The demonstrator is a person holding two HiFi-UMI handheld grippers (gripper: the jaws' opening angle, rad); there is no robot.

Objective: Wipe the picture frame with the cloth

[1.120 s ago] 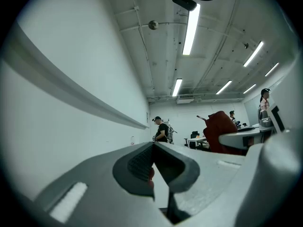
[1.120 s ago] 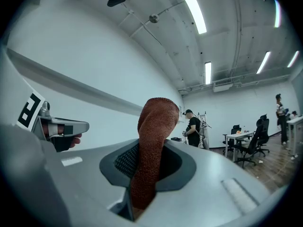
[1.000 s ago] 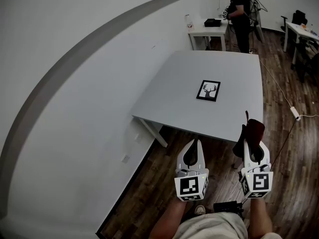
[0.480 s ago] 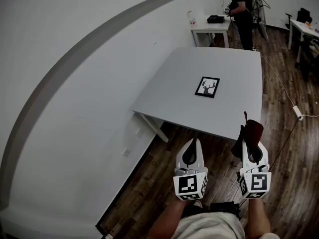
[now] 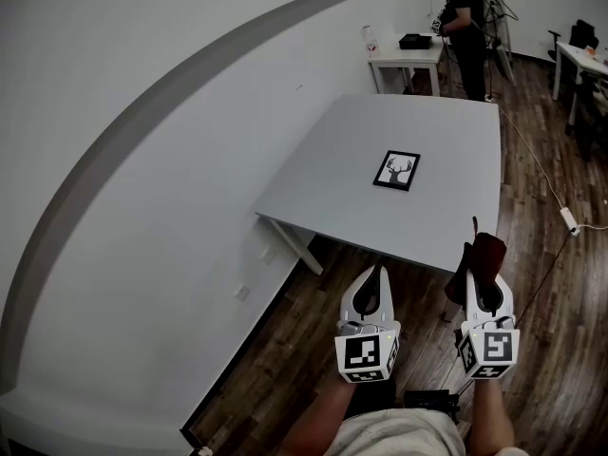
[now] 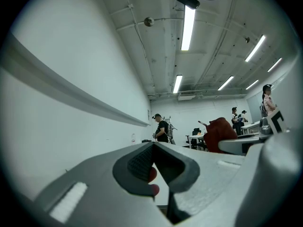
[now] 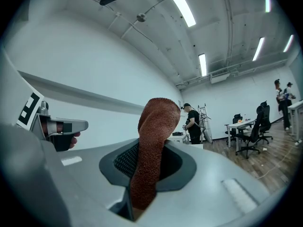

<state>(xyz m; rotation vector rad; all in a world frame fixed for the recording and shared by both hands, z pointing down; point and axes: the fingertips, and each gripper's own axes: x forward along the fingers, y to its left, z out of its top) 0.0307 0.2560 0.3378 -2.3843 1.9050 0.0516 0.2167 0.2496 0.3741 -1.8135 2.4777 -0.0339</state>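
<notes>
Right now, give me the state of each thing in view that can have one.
left gripper, shut, nothing between its jaws.
right gripper, shut on the cloth.
cloth, pinched in the right gripper, free end sticking out past the jaws.
picture frame, lying flat and face up on the table, untouched by either gripper.

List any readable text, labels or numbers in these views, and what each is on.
None readable in any view.
Picture frame: deer silhouette only, no caption.
Left gripper and right gripper cubes: square code markers, no letters.
Cloth: no tag visible.
Bottle in the background: label too small to read.
</notes>
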